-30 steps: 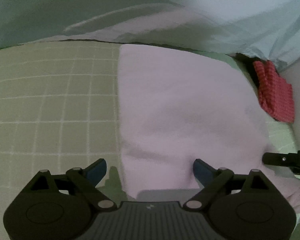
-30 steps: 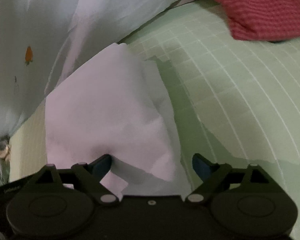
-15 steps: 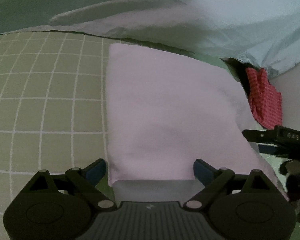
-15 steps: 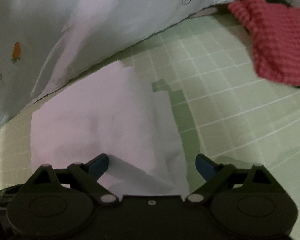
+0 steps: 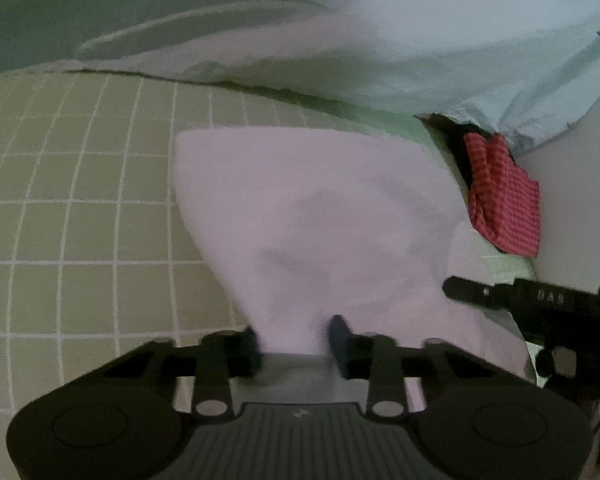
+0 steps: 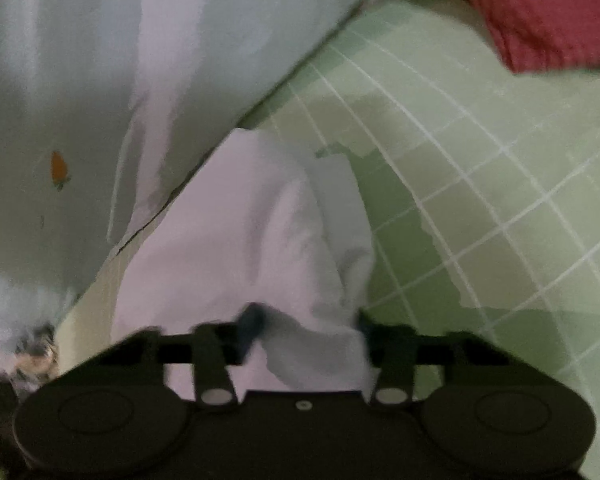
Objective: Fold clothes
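Observation:
A pale pink folded cloth (image 5: pixel 320 208) lies on the green grid mat (image 5: pixel 80 200). My left gripper (image 5: pixel 296 340) has its jaws closing on the cloth's near edge, which is drawn into a narrow neck between the pads. In the right wrist view the same cloth (image 6: pixel 228 240) bunches up between the closing jaws of my right gripper (image 6: pixel 308 328), and both pads touch the fabric. A black part of the right gripper (image 5: pixel 540 304) shows at the cloth's right side in the left wrist view.
A light blue garment (image 5: pixel 380 40) with a small orange print (image 6: pixel 58 166) lies just behind the pink cloth. A red knitted piece (image 5: pixel 504 200) sits at the far right, near a pale edge. Bare mat (image 6: pixel 480 200) spreads to the right.
Both grippers went from wide open around the cloth's near edge to closed in on it. The flat cloth has been gathered and pulled into folds at both grips.

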A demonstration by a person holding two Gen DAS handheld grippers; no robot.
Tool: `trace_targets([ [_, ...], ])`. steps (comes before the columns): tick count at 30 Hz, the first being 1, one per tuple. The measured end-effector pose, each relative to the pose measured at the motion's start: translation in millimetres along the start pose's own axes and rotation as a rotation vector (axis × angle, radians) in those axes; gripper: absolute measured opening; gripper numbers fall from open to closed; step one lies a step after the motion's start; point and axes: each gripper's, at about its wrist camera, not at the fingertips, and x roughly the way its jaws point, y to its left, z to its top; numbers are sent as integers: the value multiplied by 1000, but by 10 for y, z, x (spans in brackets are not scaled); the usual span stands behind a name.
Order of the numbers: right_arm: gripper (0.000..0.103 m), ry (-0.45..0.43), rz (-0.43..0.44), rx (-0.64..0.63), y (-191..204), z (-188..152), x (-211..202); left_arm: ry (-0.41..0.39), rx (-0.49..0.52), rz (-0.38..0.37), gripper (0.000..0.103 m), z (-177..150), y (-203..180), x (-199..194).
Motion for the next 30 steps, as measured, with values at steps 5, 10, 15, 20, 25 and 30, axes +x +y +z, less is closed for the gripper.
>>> trace_targets([
  [5, 22, -57, 35, -1, 2, -155, -391, -25, 42, 34, 18, -58, -381, -137],
  [10, 20, -101, 70, 38, -355, -122, -783, -47, 45, -3, 14, -187, -912, -122],
  [15, 19, -141, 80, 17, -765, 167, -1178, -84, 69, -4, 14, -291, -1641, 53],
  [20, 19, -204, 87, -38, -1200, 697, -1583, -132, 50, -59, 14, -134, -2279, 401],
  [25, 19, -280, 64, -76, -1571, 1376, -1864, -190, 120, -95, 14, 257, -3007, 799],
  [30, 19, -377, 15, -133, -1789, 2172, -2011, -253, 151, -156, 14, 803, -3533, 1190],
])
